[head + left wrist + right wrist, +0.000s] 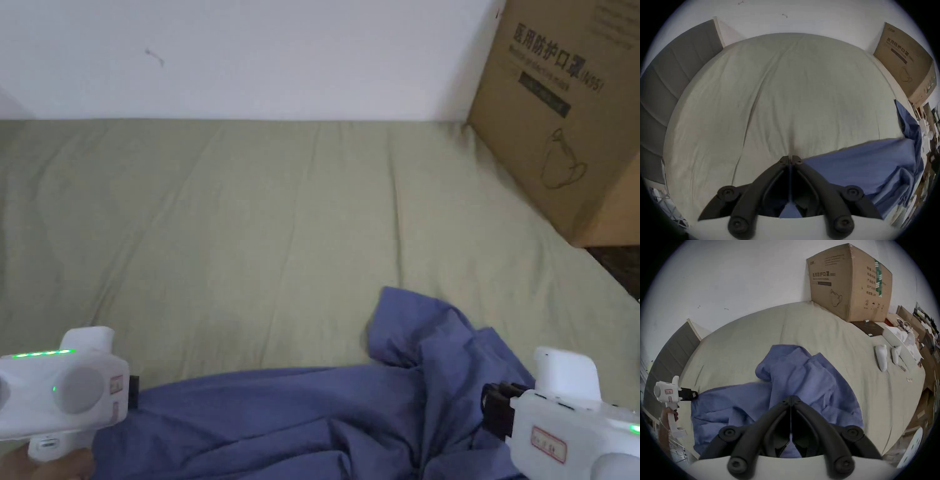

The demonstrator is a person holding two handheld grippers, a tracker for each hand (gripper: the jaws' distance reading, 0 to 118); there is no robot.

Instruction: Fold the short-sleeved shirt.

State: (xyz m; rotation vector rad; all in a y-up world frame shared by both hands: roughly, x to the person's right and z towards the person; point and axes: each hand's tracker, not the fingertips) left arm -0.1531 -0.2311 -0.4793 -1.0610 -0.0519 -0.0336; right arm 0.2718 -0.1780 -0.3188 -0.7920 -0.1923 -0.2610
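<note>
White wall [262,56] stands behind a bed covered with a pale green sheet [262,237], which has some long soft creases. At the far right corner of the bed a big cardboard box [562,119] leans against the wall, and in the left gripper view a grey padded headboard [672,78] runs along the left side. The blue short-sleeved shirt [300,412] lies crumpled on the near part of the sheet, wide at the left and raised in a loose heap at the right, with one flap [406,325] pointing toward the middle of the bed. The left gripper [791,160] is at the left edge of the shirt; in its own view the two jaws are pressed together at the tips and blue cloth shows between them lower down, so it is clamped on the shirt's edge. In the right gripper view a hand [666,417] holds the white handle of this gripper. The right gripper [791,398] is at the right part of the shirt, over the heap; its jaws also meet at the tips with blue cloth visible between them, so it too is gripping the shirt. On the sheet to the right, well apart from the shirt, lie two white bottles [881,358].
</note>
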